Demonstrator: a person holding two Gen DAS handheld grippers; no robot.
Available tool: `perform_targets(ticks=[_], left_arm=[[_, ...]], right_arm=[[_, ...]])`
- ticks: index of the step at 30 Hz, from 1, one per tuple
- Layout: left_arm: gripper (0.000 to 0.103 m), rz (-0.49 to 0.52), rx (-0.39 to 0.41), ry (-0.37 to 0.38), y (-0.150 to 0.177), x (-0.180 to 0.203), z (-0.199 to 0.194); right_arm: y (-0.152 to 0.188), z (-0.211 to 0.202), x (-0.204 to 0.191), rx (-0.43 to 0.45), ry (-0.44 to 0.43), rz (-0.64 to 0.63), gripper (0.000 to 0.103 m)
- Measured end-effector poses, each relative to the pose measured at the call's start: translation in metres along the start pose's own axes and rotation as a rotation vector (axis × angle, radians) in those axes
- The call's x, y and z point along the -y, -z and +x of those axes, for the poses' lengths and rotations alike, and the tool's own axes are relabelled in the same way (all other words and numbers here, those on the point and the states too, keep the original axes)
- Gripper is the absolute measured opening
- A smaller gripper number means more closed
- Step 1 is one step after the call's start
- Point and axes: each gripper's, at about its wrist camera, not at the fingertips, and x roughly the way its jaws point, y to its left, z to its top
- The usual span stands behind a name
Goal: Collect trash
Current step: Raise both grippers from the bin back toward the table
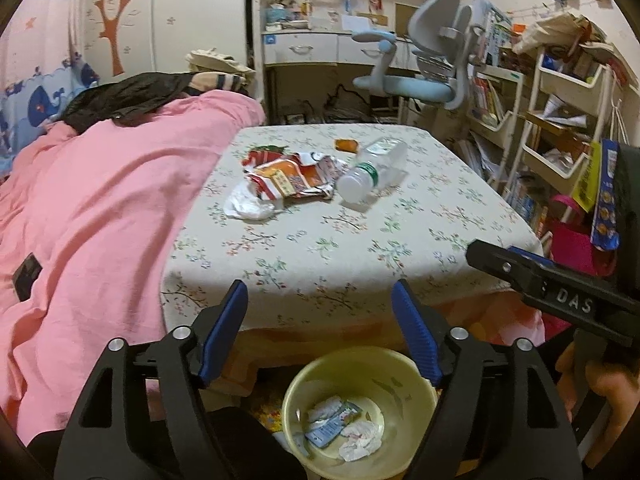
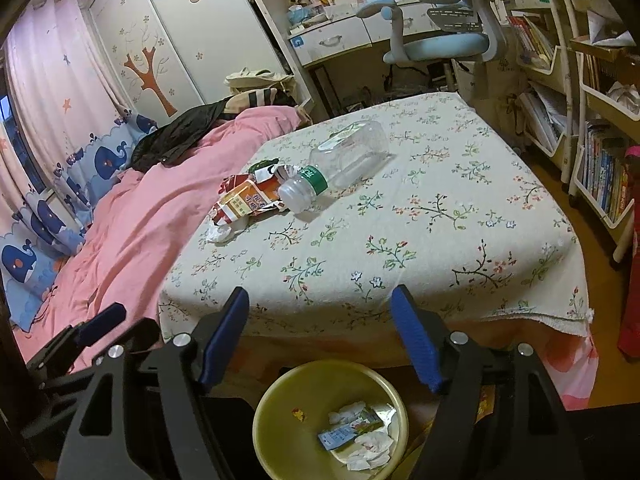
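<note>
A clear empty plastic bottle lies on its side on the floral-cloth table. Beside it are a crumpled red and orange wrapper, a white tissue and a small orange scrap. Below the table's near edge stands a yellow bin holding tissues and a small carton. My left gripper hangs open above the bin with nothing between its blue pads. My right gripper is open and empty too, just to the left one's right.
Pink bedding with a black garment presses against the table's left side. A blue-grey desk chair stands behind the table. White shelves with books and a pink bag line the right. A hand holds the right gripper.
</note>
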Motion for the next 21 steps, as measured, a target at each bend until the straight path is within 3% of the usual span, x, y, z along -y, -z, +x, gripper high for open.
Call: perform_targets(ticks=[12,21], left_arm=[[0.085,-0.050,0.103,-0.074,-0.026,-0.018,-0.008],[0.089,-0.078,0.149,-0.101,-0.053,-0.034,-0.003]], right_arm=[[-0.005,-0.008,-0.015,0.086,0.060,-0.090,0.086],[-0.008,-0.006,-0.022,0.114,0.067,-0.108,0.087]])
